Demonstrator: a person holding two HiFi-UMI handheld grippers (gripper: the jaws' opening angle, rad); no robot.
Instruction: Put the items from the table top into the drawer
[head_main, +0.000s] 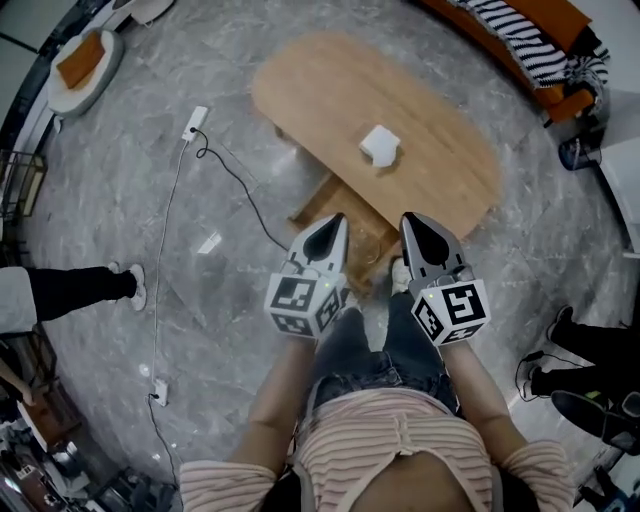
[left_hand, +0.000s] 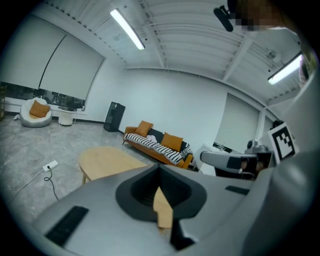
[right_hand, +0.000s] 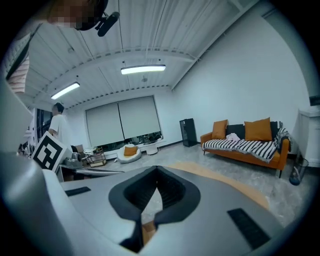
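Note:
A small white boxy item (head_main: 380, 146) sits on the oval wooden table (head_main: 330, 90), towards its near right. Under the table's near edge a wooden drawer (head_main: 318, 202) stands pulled out. My left gripper (head_main: 335, 222) and right gripper (head_main: 410, 222) hang side by side above the drawer, close to the person's body, well short of the white item. Both are shut with nothing between the jaws. In the left gripper view the left gripper (left_hand: 160, 170) points over the table (left_hand: 107, 162). In the right gripper view the right gripper (right_hand: 156, 172) points past the table's edge (right_hand: 220, 182).
A power strip (head_main: 195, 122) with a black cable lies on the grey floor left of the table. An orange sofa (head_main: 530, 45) stands at the far right, a white beanbag (head_main: 85, 65) at the far left. Bystanders' legs (head_main: 80, 290) and shoes (head_main: 590, 350) are at both sides.

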